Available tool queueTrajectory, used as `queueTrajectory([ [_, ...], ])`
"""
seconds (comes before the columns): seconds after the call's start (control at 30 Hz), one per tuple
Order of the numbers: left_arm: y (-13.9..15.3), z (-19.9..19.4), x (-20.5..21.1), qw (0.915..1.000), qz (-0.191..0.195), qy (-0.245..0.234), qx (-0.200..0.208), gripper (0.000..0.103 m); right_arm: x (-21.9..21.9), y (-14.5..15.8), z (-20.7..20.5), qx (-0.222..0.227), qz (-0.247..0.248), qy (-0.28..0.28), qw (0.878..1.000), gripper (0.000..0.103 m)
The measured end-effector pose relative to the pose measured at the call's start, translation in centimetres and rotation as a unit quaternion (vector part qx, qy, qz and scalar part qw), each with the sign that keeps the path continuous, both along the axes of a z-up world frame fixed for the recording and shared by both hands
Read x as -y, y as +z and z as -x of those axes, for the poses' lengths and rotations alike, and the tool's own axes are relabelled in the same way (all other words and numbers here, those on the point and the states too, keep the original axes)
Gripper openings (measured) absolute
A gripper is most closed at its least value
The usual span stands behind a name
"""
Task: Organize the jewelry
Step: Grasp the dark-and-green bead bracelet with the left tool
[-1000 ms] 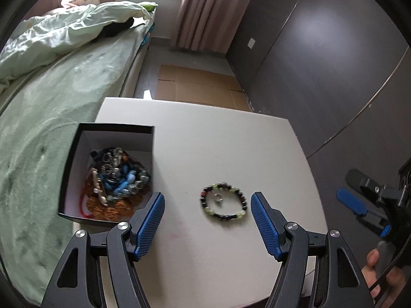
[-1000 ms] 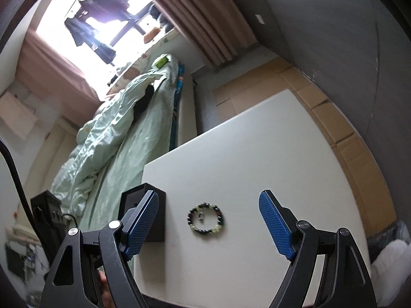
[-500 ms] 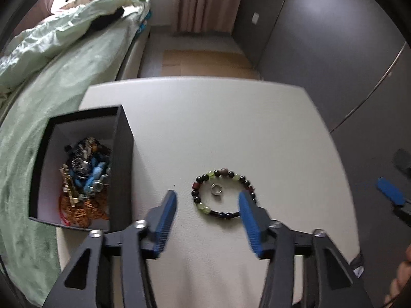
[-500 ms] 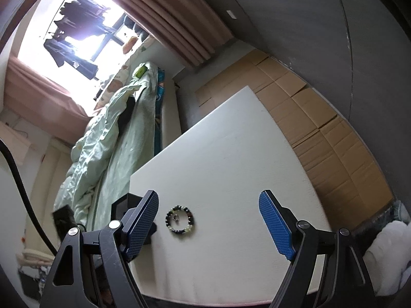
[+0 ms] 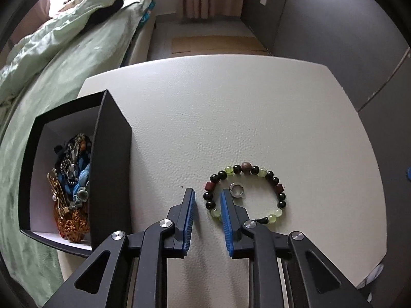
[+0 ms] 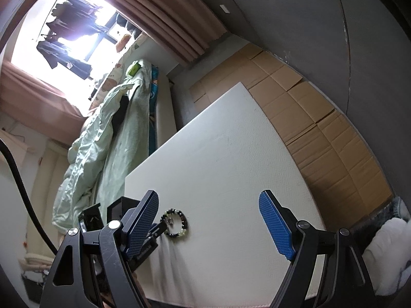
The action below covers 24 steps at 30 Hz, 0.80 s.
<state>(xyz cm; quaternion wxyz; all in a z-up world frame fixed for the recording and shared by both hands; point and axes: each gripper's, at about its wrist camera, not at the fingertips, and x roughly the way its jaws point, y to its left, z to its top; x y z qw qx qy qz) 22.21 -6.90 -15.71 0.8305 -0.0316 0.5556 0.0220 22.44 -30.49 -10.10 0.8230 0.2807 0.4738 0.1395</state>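
Left gripper [image 5: 207, 195] jaws were just closing around the beaded bracelet's [image 5: 271, 177] near-left beads, not yet pinching; right gripper [image 6: 209, 205] hung released above the table [image 6: 231, 159].

Left claw [image 5: 207, 200], closing, straddles the bracelet's [image 5: 267, 175] near edge (ring [image 5: 236, 189] lies inside the loop).

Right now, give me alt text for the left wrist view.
The left gripper, its jaws just closing, straddles the near-left beads of a beaded bracelet on the white table. A small silver ring lies inside the bracelet; a black box of jewelry stands left.
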Motion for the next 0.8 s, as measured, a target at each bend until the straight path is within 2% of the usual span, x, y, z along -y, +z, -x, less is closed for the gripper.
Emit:
queueTrajectory([
  [0.13,0.0,-0.3,-0.1,0.9999,0.004,-0.016,-0.006,0.021,-1.3,0.0,-0.3,-0.001,0.011,0.011,1.0,0.081],
  [0.3,0.0,-0.1,0.4,0.9994,-0.012,-0.034,0.002,0.019,-2.7,-0.2,-0.4,-0.003,0.026,0.025,0.999,0.081],
  [0.33,0.0,-0.1,0.3,0.9994,-0.008,-0.034,0.003,0.015,-2.9,-0.2,-0.4,-0.002,0.029,0.026,0.999,0.081],
  [0.37,0.0,-0.1,0.1,0.9994,-0.005,-0.033,0.002,0.008,-3.0,-0.1,-0.3,0.0,0.031,0.026,0.999,0.081],
  [0.47,0.1,0.0,-0.4,0.9992,0.03,-0.028,0.0,0.008,-3.4,0.0,-0.1,0.002,0.038,0.028,0.999,0.081],
  [0.57,0.6,0.3,-0.5,0.9986,0.045,-0.027,0.008,0.008,-3.8,-0.2,-0.1,0.0,0.042,0.035,0.999,0.081],
  [0.8,4.0,1.7,-0.4,0.9939,0.087,-0.034,0.06,0.008,-4.5,0.0,0.0,0.004,0.068,0.048,0.997,0.081],
])
